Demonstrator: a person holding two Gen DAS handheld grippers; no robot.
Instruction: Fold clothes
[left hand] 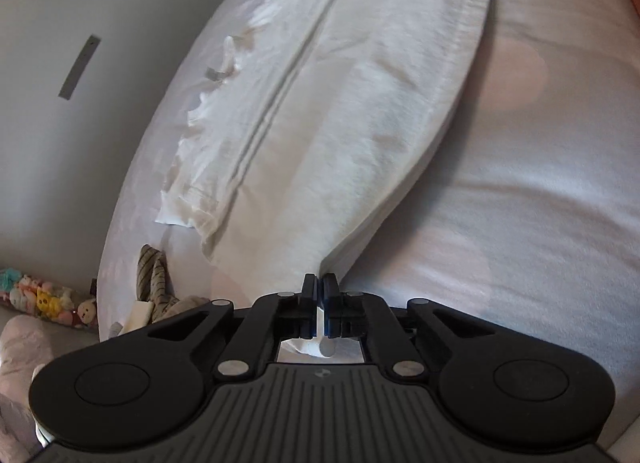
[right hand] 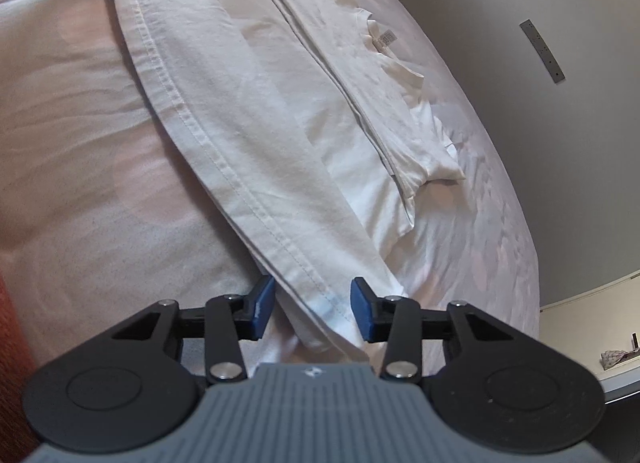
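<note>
A white garment (left hand: pixel 320 111) lies stretched out on a pale bed sheet (left hand: pixel 520 203), with its sides folded in along a long seam. My left gripper (left hand: pixel 320 283) is shut on one hem corner of the garment, and a bit of white cloth shows behind the closed pads. In the right wrist view the same white garment (right hand: pixel 248 135) runs away from me, its stitched hem on the left and a neck label far up. My right gripper (right hand: pixel 312 299) is open, its blue pads (right hand: pixel 262 309) on either side of the other hem corner, which lies between them.
The bed sheet (right hand: pixel 72 135) spreads under everything. A striped grey cloth (left hand: pixel 154 283) and a strip of colourful plush toys (left hand: pixel 44 299) lie at the bed's left edge. A grey wall (right hand: pixel 520 43) with a metal strip stands behind. A pale shelf (right hand: pixel 592 327) sits low right.
</note>
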